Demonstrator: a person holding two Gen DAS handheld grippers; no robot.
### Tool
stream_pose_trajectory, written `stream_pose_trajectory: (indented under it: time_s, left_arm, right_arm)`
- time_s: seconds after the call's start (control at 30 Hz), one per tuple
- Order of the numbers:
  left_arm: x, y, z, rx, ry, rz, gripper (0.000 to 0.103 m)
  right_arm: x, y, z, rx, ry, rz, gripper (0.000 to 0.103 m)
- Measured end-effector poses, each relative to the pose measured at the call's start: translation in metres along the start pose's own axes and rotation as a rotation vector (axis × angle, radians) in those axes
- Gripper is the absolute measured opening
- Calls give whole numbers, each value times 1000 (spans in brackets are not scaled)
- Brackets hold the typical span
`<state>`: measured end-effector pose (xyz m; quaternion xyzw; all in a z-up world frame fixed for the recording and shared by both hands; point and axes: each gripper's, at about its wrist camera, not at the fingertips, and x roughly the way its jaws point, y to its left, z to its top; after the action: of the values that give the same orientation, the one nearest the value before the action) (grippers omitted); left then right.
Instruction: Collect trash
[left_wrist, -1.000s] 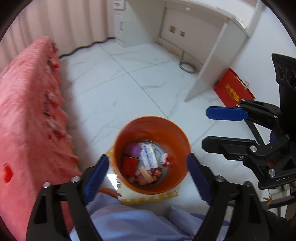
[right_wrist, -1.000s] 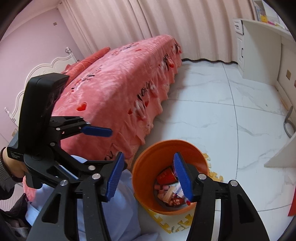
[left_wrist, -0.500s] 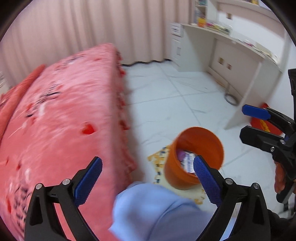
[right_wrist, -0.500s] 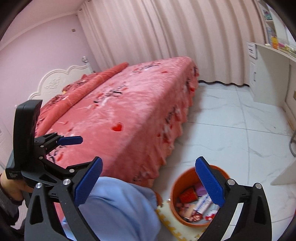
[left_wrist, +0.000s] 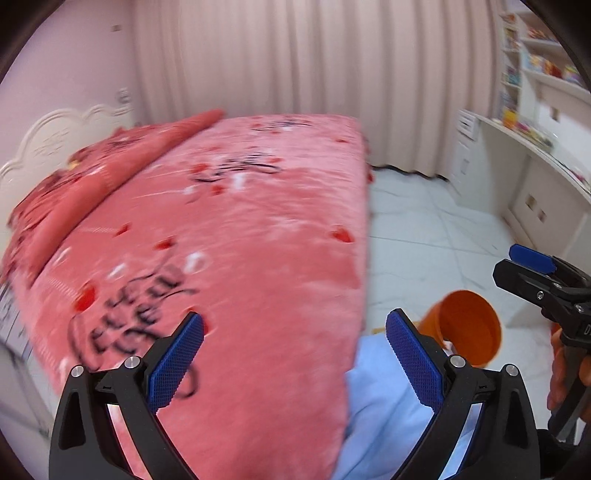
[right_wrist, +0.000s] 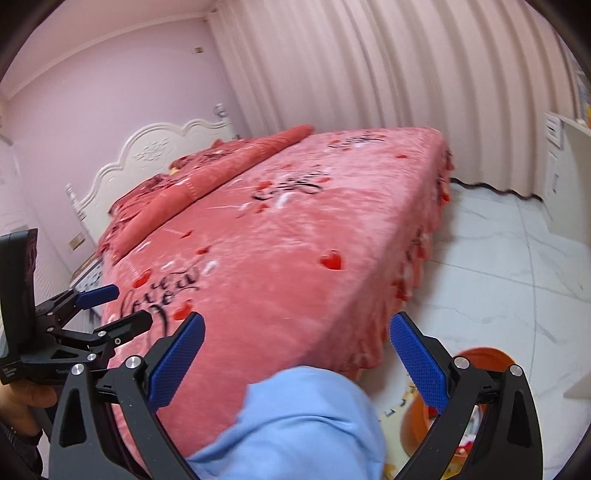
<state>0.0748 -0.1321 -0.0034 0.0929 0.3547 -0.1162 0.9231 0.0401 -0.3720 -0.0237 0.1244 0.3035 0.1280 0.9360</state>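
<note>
- Both the left gripper (left_wrist: 293, 363) and right gripper (right_wrist: 297, 363) stand spread wide, holding nothing.
- The orange bin (left_wrist: 469, 328) looks light, stiff plastic; I'd grip its rim.

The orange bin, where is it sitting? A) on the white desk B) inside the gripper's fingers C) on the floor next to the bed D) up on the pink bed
C: the orange bin stands on the white tiled floor, beside the bed.
</note>
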Motion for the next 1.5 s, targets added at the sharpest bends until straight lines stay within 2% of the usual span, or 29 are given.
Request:
stream_pose_trajectory:
  time_s: [0.17,0.27,0.37,0.47,0.63,0.8,1.0,1.2,1.5]
  left_arm:
    - [-32,39,-22,-143,-64,84,97]
    - [-47,61,-38,-239,-89,90,97]
    - [-58,74,-49,-275,-115,77,97]
    - [-68,79,-57,-267,-134,120,97]
    - [-73,92,-66,-307,-156,106,97]
    - [-82,90,-66,-256,-168,95,97]
    - [-87,94,-69,-281,-173,129,97]
    - [-88,91,-68,-245,-173,145,97]
    - [-87,91,-63,-246,-176,114,97]
  right_arm:
    - [8,52,0,-71,-6,50,98]
    - [10,76,-2,-92,-4,74,98]
    - [10,97,-4,-132,-7,86,98]
    - [11,118,-7,-184,-2,101,98]
    - [14,139,-12,-222,21,129,98]
    - [13,151,-14,-243,33,149,98]
    - [9,158,-14,-264,28,158,98]
    - [6,159,-14,-265,23,171,98]
    - [6,159,-14,-262,25,178,98]
